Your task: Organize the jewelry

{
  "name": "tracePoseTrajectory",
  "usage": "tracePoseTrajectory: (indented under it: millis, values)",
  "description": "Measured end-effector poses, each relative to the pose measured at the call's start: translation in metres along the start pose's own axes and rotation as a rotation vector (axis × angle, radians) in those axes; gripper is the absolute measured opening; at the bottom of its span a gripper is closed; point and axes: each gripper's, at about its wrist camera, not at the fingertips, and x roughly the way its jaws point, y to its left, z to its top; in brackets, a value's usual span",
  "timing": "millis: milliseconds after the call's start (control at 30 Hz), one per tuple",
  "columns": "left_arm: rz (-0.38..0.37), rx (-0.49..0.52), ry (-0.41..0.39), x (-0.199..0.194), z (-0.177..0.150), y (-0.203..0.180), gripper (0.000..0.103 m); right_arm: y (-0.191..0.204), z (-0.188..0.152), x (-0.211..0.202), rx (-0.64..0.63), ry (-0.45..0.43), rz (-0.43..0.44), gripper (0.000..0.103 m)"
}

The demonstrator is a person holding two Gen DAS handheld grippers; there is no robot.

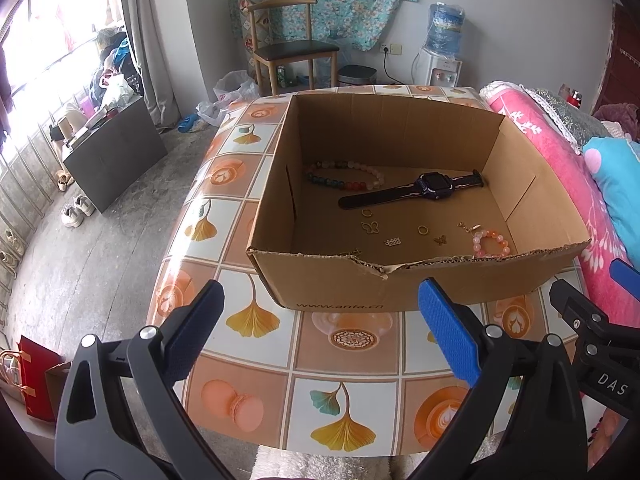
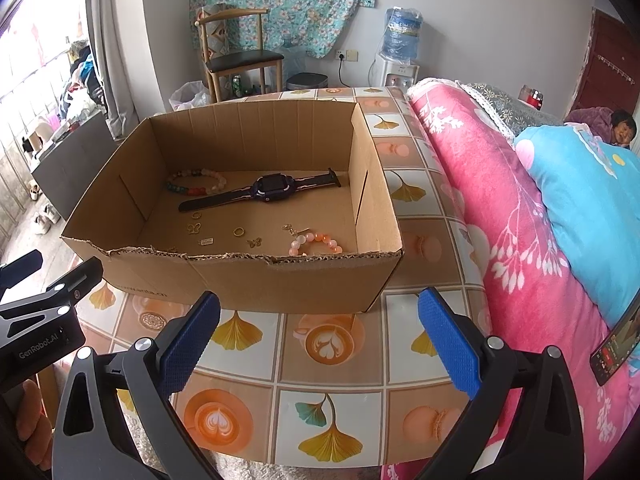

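An open cardboard box (image 1: 340, 284) (image 2: 248, 280) stands on the tiled table. Inside lie a dark smartwatch (image 1: 416, 190) (image 2: 260, 192), a multicoloured bead bracelet (image 1: 344, 176) (image 2: 196, 182), a pink bead bracelet (image 1: 492, 244) (image 2: 318, 244) and several small gold rings and charms (image 1: 422, 230) (image 2: 239, 232). My left gripper (image 1: 320, 332) hovers open in front of the box, nothing between its fingers. My right gripper (image 2: 320, 336) is open too, just before the box's near wall. Each gripper shows at the edge of the other's view.
The table (image 1: 348, 364) (image 2: 332, 360) carries a ginkgo and coffee patterned cloth. A bed with pink and blue bedding (image 2: 540, 208) presses against its right side, with a phone (image 2: 616, 344) on it. A chair (image 1: 292, 52) and water dispenser (image 1: 440, 52) stand behind; floor drops off left.
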Motion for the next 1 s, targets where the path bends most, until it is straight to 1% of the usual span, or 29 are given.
tracePoseTrajectory:
  millis: [1000]
  values:
    - [0.000, 0.003, 0.003, 0.0003, 0.0003, -0.0016, 0.094, 0.0012, 0.0015, 0.0000, -0.003, 0.005, 0.003, 0.097]
